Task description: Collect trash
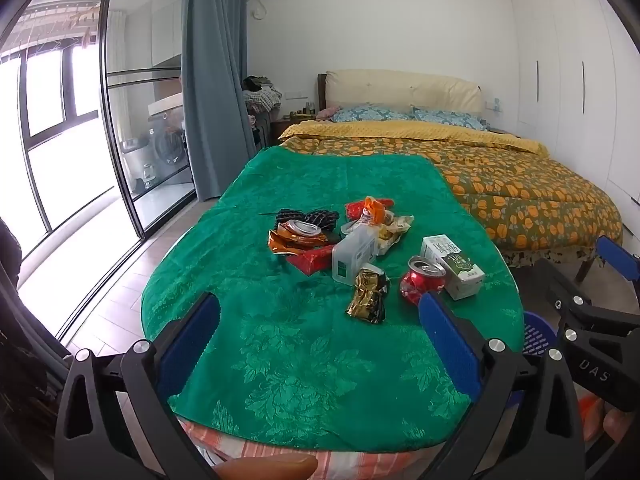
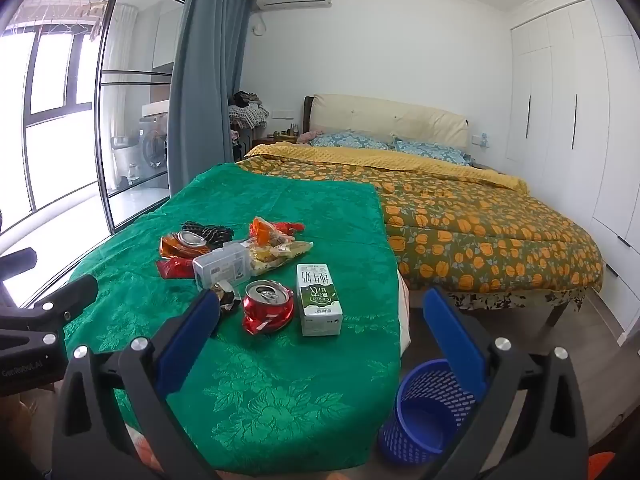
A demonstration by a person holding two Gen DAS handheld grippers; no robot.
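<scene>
Trash lies in a heap on a green cloth (image 1: 320, 360) covering a table. A crushed red can (image 1: 424, 280) sits beside a green-and-white milk carton (image 1: 454, 266), a gold-black wrapper (image 1: 366, 294) and a clear plastic box (image 1: 356, 254). Behind them are orange and red wrappers (image 1: 296, 240) with a second can (image 1: 304, 227). My left gripper (image 1: 320, 312) hangs open over the cloth's near end, short of the heap, nothing between its fingers. My right gripper (image 2: 322, 312) is open too; the red can (image 2: 267, 306) and carton (image 2: 318, 298) lie beyond its fingertips. A blue mesh bin (image 2: 424, 412) stands on the floor.
A bed with an orange flowered quilt (image 2: 480, 232) fills the room behind the table. White wardrobes (image 2: 560, 120) line the right wall. A blue-grey curtain (image 1: 212, 80) and glass sliding doors (image 1: 132, 120) are at the left. The right gripper's black body (image 1: 592, 320) shows in the left wrist view.
</scene>
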